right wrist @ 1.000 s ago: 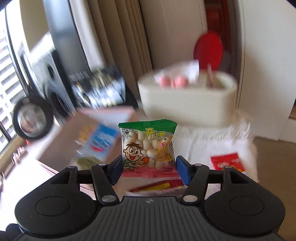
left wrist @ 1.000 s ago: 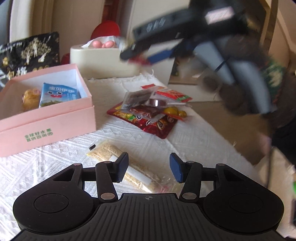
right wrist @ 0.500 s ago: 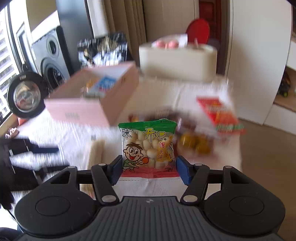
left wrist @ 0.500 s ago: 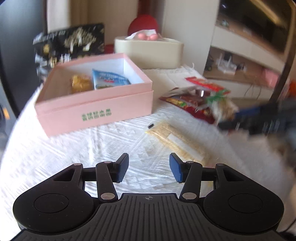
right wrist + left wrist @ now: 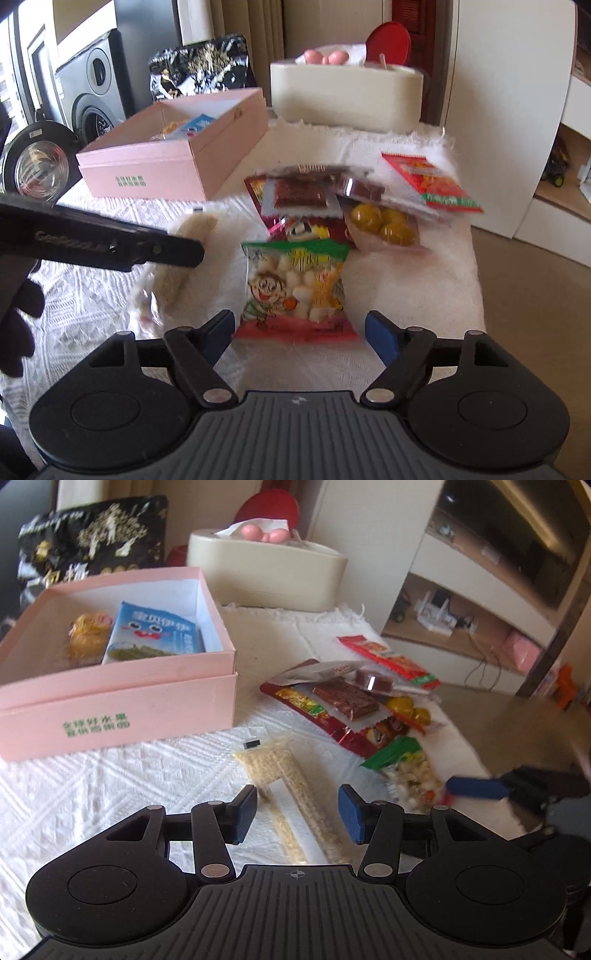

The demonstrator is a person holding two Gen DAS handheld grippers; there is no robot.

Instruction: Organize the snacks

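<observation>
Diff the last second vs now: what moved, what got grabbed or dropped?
The right gripper carried the cartoon snack bag down to the white cloth beside the snack pile. Its fingers have just been opening, and the bag now lies loose between them, let go. The left gripper swung across over the long cracker pack, open and empty. The pink box and its contents are unchanged.

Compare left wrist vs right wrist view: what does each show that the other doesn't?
Left wrist only: TV shelving at right.

Right wrist only: speaker and round lamp at left, plus the cartoon face on the green-topped snack bag, lying between the right gripper's just-opened jaws.

Both: pink box, cream tub, black bag, snack pile, grain bar.
</observation>
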